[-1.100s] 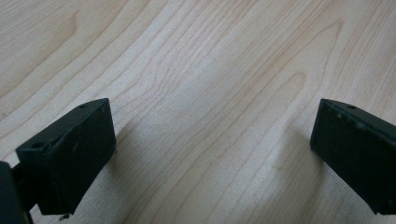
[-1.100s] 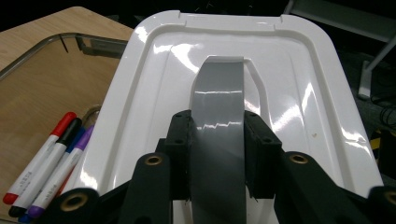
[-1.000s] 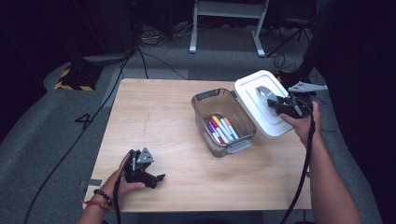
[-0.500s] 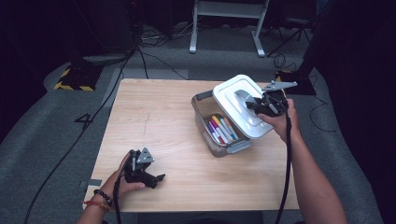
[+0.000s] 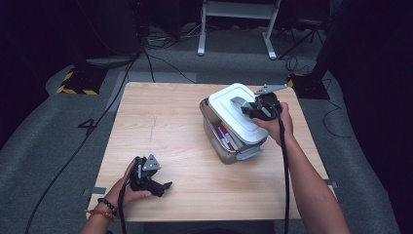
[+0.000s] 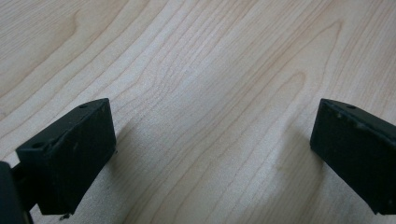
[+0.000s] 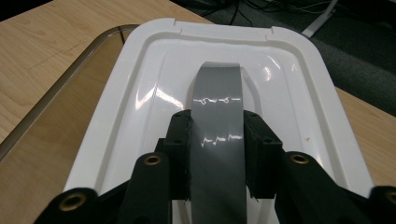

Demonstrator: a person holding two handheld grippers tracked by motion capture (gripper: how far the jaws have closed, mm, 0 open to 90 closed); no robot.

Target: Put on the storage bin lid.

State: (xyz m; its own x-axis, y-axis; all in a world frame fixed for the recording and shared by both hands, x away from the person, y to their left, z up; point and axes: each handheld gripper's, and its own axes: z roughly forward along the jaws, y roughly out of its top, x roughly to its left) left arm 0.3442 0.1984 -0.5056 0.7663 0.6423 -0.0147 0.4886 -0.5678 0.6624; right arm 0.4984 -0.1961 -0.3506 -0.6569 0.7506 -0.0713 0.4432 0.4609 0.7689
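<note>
On the wooden table [image 5: 165,122], right gripper [image 7: 215,140] fingers clench the white lid's [image 7: 289,79] grey handle [image 7: 217,93]; left gripper [image 6: 212,154] fingers released.

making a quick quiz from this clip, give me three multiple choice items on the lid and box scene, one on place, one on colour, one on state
1. Where is the white lid?
A. flat on the table's near left corner
B. held over the clear box of markers
C. on the floor

2. What colour is the lid's handle?
A. red
B. yellow
C. grey

3. How is the left gripper?
A. open over bare table
B. shut on a marker
C. shut on the lid

Answers:
1 B, the high view shows the lid above the box, covering most of it, with markers showing at the near end.
2 C, the right gripper view shows a grey strap handle between the jaws of the right gripper.
3 A, the left gripper view shows its jaws wide apart with only wood between them.
</note>
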